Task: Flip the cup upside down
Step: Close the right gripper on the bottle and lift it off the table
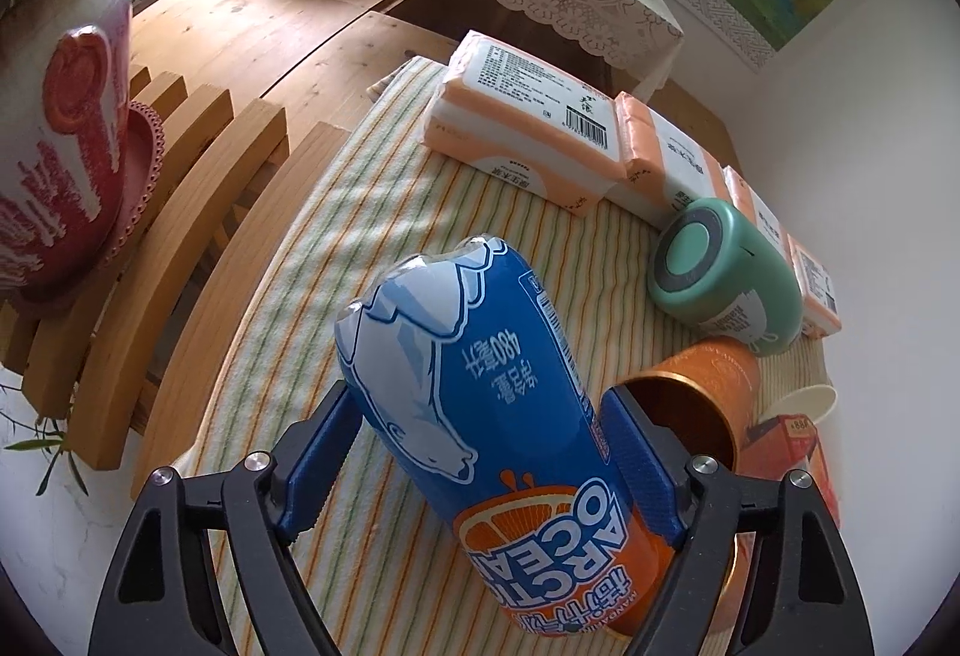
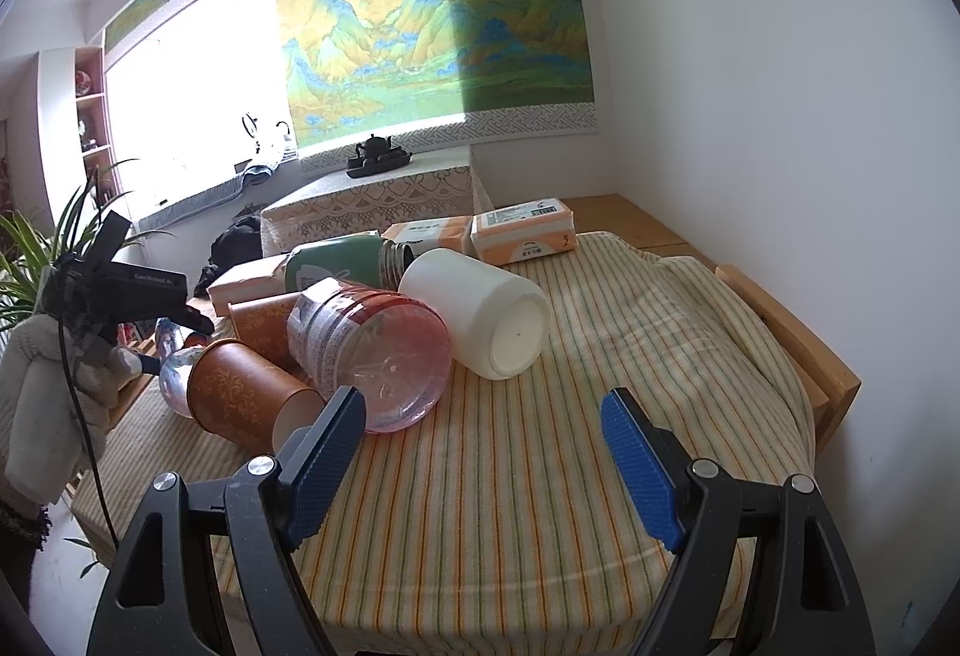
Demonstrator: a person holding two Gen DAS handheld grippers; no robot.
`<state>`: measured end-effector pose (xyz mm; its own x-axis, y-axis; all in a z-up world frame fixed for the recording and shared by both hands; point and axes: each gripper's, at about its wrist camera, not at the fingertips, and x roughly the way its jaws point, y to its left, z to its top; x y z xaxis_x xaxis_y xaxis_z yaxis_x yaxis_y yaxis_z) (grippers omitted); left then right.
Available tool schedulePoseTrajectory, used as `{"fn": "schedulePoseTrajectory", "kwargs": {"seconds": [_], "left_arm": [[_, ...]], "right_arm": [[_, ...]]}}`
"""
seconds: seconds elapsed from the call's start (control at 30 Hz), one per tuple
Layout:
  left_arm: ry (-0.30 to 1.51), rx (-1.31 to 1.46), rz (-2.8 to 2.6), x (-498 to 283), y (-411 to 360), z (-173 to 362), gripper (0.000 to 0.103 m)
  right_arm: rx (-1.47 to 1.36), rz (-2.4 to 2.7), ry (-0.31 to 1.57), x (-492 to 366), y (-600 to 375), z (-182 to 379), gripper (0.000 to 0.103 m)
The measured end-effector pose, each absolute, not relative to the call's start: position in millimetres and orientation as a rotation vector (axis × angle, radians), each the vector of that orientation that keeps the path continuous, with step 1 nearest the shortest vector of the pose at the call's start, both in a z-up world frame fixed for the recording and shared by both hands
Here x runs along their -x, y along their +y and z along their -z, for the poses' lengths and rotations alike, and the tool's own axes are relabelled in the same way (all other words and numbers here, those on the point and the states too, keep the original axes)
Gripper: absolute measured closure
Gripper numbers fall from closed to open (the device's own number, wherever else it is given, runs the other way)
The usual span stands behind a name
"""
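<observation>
Left gripper (image 1: 474,470) clamps the blue-and-orange plastic drink bottle (image 1: 480,392), tilted above the striped cloth (image 1: 336,212). Right gripper (image 2: 483,452) hangs wide open, near the white cup (image 2: 480,311) lying sideways.

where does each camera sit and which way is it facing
Left wrist: on the left gripper, looking along blue pads shut on a blue-and-orange drinks bottle, toward orange tissue packs.
Right wrist: on the open right gripper, facing a white plastic cup lying sideways; a gloved hand shows left.
Shared: green flask, striped cloth.
</observation>
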<state>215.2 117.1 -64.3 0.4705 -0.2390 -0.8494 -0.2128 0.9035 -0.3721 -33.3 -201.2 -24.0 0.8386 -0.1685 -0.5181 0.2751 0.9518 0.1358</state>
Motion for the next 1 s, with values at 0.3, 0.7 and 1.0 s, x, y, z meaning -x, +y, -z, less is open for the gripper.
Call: {"fn": "schedulePoseTrajectory", "kwargs": {"seconds": [0.3, 0.7, 1.0], "left_arm": [[1.163, 0.504, 0.098, -181, 124, 69, 0.020], [1.190, 0.451, 0.212, -134, 99, 71, 0.020], [1.130, 0.437, 0.216, -120, 113, 58, 0.006]], "right_arm": [[-0.201, 0.215, 0.524, 36, -190, 21, 0.026], [-0.174, 0.150, 0.546, 27, -180, 10, 0.026], [-0.130, -0.038, 0.636, -18, -154, -14, 0.013]]}}
